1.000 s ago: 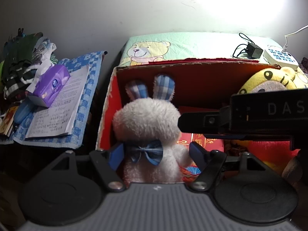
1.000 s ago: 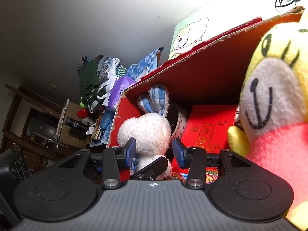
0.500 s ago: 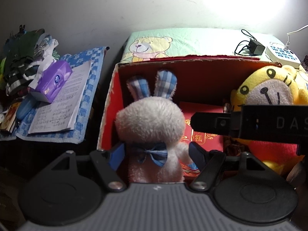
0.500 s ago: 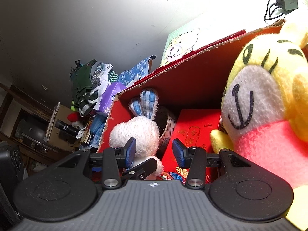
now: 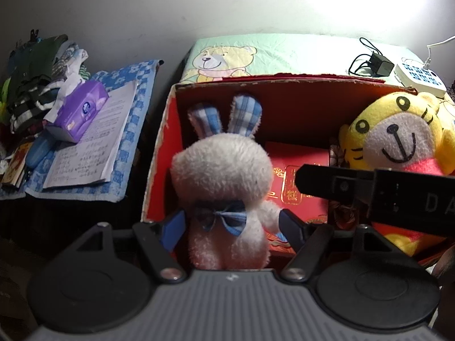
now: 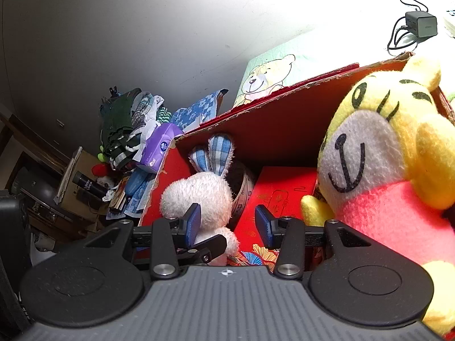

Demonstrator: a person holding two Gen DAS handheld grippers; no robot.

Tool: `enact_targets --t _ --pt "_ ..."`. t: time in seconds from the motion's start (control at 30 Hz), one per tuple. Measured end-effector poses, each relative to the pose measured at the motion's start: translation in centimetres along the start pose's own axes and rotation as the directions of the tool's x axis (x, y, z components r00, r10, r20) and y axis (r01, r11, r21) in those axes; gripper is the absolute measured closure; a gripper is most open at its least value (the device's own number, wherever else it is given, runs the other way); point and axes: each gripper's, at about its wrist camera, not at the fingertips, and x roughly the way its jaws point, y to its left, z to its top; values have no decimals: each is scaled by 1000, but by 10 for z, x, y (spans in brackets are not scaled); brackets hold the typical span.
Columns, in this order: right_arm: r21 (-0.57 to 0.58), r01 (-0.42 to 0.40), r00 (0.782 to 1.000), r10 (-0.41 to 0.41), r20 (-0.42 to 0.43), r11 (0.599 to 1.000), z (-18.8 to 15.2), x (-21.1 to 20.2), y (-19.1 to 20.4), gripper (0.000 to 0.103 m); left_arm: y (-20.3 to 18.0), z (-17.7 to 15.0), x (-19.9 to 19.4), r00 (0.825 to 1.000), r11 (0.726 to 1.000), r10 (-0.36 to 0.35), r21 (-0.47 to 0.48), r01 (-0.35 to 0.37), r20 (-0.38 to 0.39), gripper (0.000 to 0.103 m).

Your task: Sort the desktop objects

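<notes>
In the red box, at its nine o'clock wall, your rabbit stands clamped in the left hand-held gripper; release it there. The right hand-held gripper, jaws apart and empty, needs the tiger at three o'clock.

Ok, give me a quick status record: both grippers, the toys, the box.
left hand-held gripper: shut on the white bunny
right hand-held gripper: open, nothing between its jaws
white bunny: upright, at the red carton's left end
yellow tiger plush: at the carton's right end, ungripped
also inside: flat red gift box, between the two toys
</notes>
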Motion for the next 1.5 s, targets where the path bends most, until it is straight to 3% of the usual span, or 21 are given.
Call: enact_targets --t 0.73,1.1,1.5 --pt "-33 -11 999 12 31 999 -7 -21 3 56 -2 -3 -29 999 997 -27 -69 26 -16 24" --pt "-75 -75 997 77 30 994 -7 -45 1 56 -18 -9 -52 999 992 34 -119 -34 -1 20" --pt "-106 -153 987 156 25 983 -1 -82 -16 56 -61 -8 -79 997 987 60 -150 -54 40 18"
